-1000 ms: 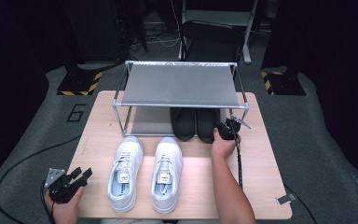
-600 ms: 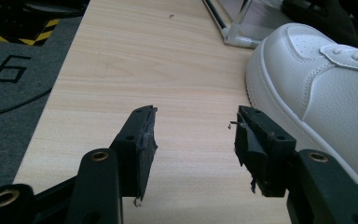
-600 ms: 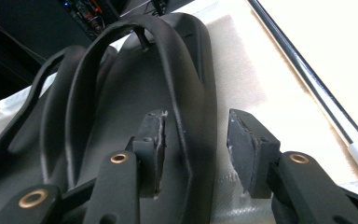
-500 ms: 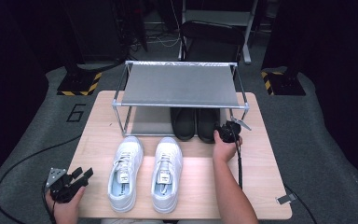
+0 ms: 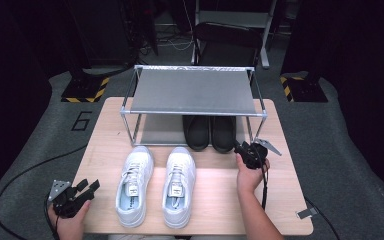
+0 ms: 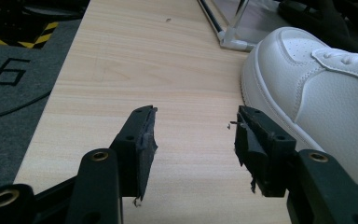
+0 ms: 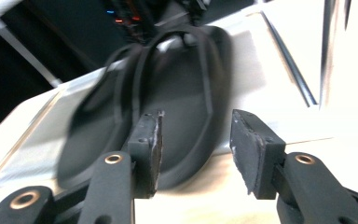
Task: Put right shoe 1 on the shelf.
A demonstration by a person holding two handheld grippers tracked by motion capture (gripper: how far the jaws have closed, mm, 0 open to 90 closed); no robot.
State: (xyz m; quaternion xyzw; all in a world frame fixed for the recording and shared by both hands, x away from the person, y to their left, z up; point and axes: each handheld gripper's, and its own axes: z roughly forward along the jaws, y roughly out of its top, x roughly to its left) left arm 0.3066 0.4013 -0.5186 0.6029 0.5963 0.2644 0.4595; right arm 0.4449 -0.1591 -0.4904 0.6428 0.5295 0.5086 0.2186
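Black shoes [image 7: 168, 102] beyond parted fingers [image 7: 149, 140]

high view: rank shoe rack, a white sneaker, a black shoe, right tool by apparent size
1. shoe rack
2. white sneaker
3. black shoe, partly hidden under the rack, so unsure
4. right tool

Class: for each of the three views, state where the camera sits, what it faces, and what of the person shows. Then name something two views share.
High view: above the person's side, facing forward and down on the table; both forearms, left gripper, right gripper.
Left gripper view: on the left gripper, facing along the table past a white shoe; open jaws.
Right gripper view: on the right gripper, facing the black shoes; jaws just opening, nothing between.
Shared: black shoes, high and right gripper views.
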